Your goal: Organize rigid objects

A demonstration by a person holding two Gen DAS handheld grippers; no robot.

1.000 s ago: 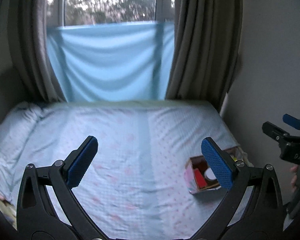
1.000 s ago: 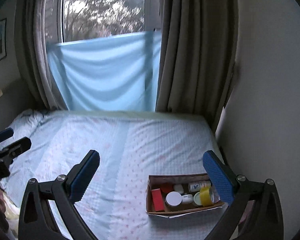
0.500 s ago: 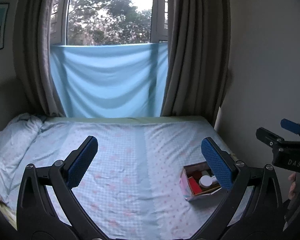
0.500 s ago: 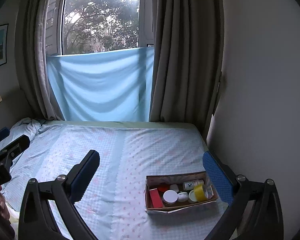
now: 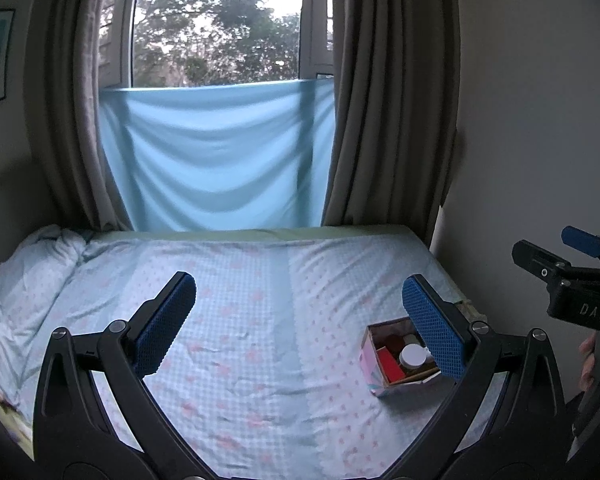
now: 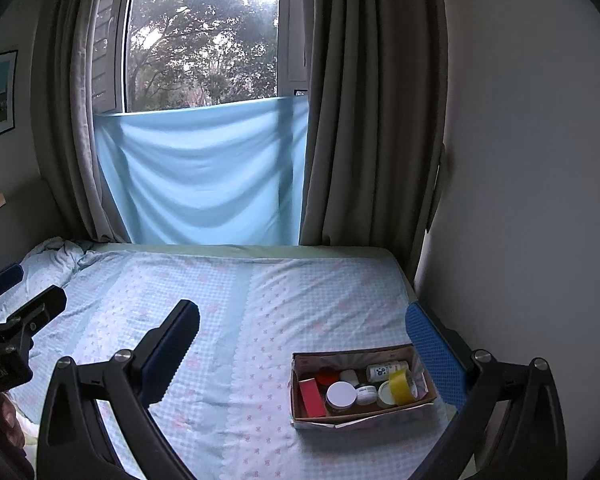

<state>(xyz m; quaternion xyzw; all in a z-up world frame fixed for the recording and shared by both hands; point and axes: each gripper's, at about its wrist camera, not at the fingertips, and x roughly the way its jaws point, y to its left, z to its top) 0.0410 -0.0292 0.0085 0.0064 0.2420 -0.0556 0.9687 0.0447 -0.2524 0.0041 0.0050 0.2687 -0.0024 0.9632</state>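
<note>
Both the left gripper (image 5: 300, 322) and right gripper (image 6: 304, 344) hover spread wide and empty above the bed, while the shallow brown cardboard box (image 6: 362, 386), lower right, contains jars, a red carton and yellow tape together.

One box (image 6: 362, 408), one tape roll (image 6: 400, 382), two tools (image 6: 300, 344).

A cardboard box (image 6: 364, 412) sits on the bed (image 6: 260, 300) near its right edge.

Both views tilted upward, more window (image 6: 204, 40) and treetops came into sight, cardboard box (image 6: 360, 416) slid lower in frame, right gripper (image 5: 572, 280) sank slightly at the left view's edge
</note>
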